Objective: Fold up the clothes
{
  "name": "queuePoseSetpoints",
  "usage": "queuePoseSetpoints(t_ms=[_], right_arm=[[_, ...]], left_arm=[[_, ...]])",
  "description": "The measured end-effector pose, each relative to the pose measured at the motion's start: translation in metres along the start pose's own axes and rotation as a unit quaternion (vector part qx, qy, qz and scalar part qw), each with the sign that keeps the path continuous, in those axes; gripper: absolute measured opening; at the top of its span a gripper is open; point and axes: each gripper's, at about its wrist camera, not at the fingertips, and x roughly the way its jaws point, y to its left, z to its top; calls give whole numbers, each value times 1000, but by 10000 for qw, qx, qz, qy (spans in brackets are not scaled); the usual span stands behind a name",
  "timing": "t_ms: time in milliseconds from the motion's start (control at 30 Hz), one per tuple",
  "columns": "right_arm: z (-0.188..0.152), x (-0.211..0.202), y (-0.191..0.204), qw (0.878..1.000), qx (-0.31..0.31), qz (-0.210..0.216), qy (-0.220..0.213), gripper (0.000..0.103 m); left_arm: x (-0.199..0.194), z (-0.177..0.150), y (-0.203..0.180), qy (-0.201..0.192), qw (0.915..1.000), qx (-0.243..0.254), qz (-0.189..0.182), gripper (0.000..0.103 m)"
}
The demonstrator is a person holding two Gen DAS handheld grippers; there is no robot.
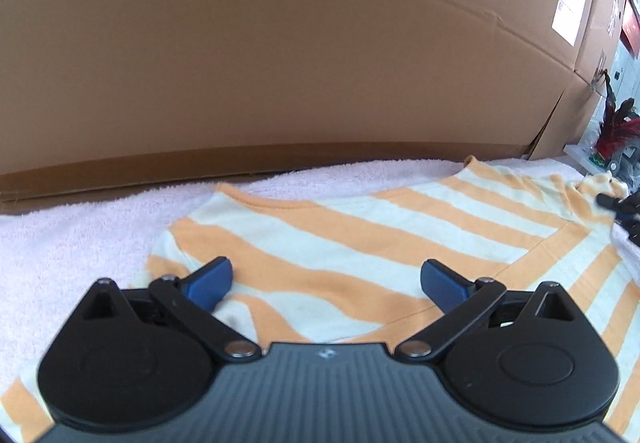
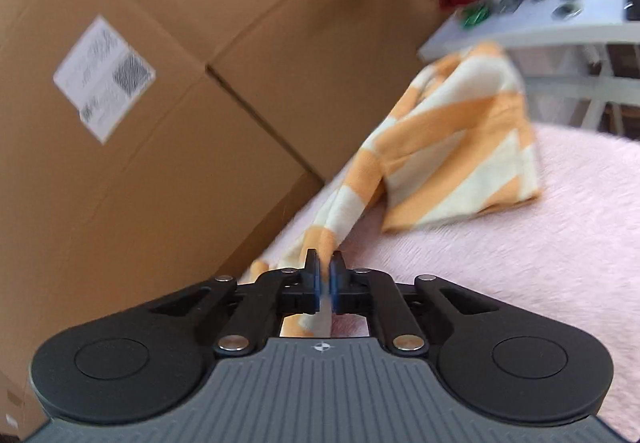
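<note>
**Striped shirt on pink towel, right claw pinching an edge**

The orange-and-white striped shirt [image 1: 320,239] lies spread on a pink towel [image 1: 72,235], in front of a large cardboard box [image 1: 280,63]. The left claw [image 1: 326,279] hovers low over the shirt, its 2 blue fingertips [image 1: 212,281] spread wide apart with nothing between them. The right claw [image 2: 325,275] is clamped on a bunched edge of the shirt, which trails away to a folded part resting on the towel.
</note>
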Motion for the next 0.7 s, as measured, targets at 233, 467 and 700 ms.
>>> queuePoseSetpoints(t_ms=[233, 467, 700], right_arm=[[-5, -31, -3, 9988, -77, -479, -41, 4], [-19, -79, -5, 9997, 65, 96, 220, 28], [-56, -136, -16, 9843, -446, 1005, 1378, 17]], left_arm=[[3, -1, 4, 69, 10000, -25, 12, 102], [4, -1, 4, 82, 10000, 22, 26, 102], [2, -3, 6, 38, 10000, 38, 11, 102]])
